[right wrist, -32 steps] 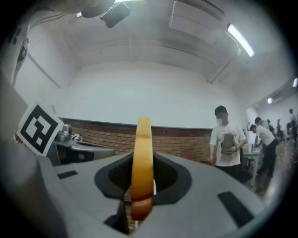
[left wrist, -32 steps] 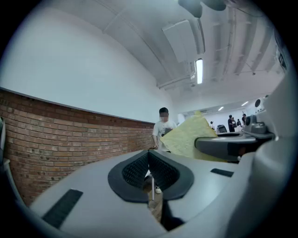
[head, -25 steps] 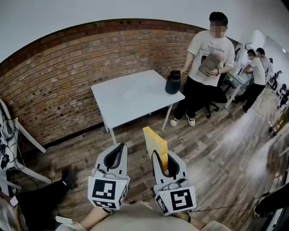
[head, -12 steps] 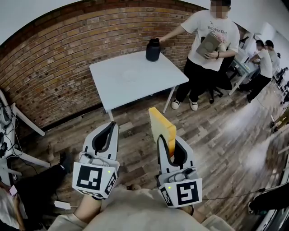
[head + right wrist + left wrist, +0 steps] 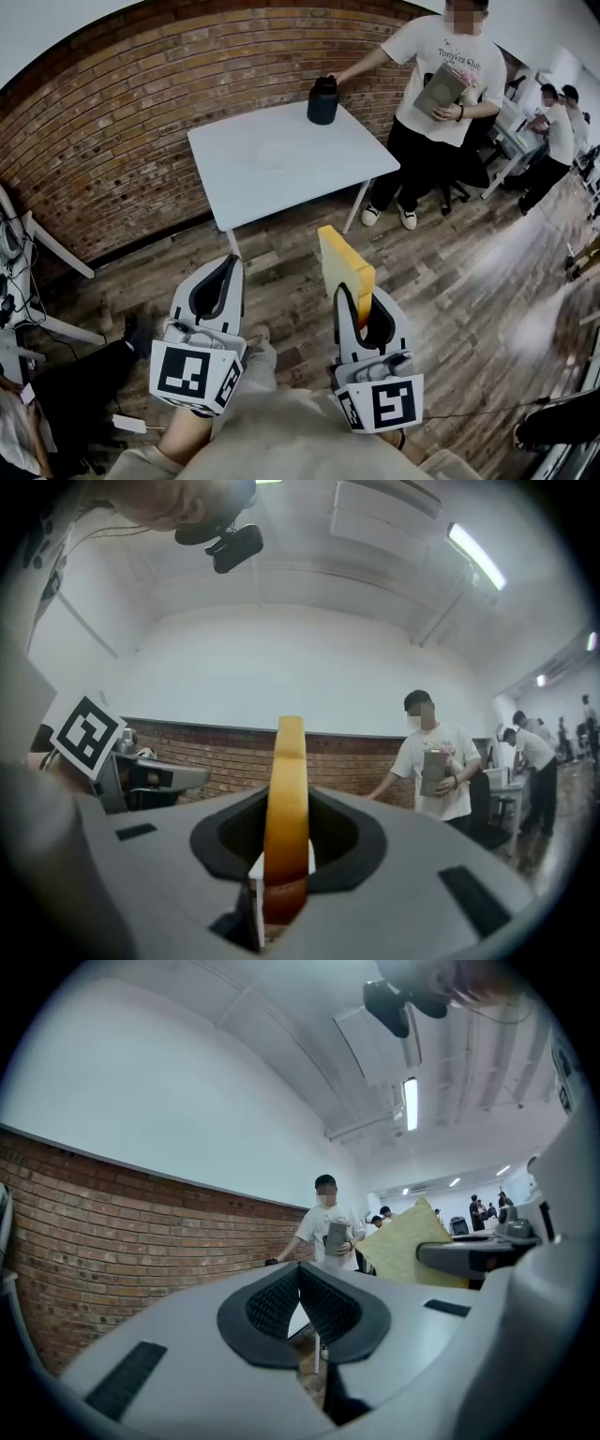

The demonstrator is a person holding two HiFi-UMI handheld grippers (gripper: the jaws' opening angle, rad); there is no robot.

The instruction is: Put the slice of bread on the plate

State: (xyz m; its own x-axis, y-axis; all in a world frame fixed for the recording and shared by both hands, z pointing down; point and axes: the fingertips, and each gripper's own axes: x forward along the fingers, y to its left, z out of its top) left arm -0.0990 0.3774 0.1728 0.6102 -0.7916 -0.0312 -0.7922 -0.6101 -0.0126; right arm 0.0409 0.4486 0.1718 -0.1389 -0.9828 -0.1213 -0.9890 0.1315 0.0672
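Observation:
My right gripper (image 5: 357, 296) is shut on a yellow slice of bread (image 5: 343, 265), which stands on edge between its jaws, above the wooden floor. In the right gripper view the slice (image 5: 285, 789) rises upright between the black pads (image 5: 337, 841). My left gripper (image 5: 225, 265) is beside it, shut and empty, its pads (image 5: 281, 1299) meeting at the tips. A pale plate (image 5: 272, 155) lies on the white table (image 5: 319, 173) ahead, well beyond both grippers.
A black container (image 5: 322, 100) stands at the table's far right corner, with a person's hand on it. That person (image 5: 441, 103) stands right of the table. A brick wall (image 5: 103, 141) runs behind. Chair legs (image 5: 37, 253) stand at the left.
Both grippers have come closer to the table, the bread still held. The person has slid the black container from the table's right edge to its far corner.

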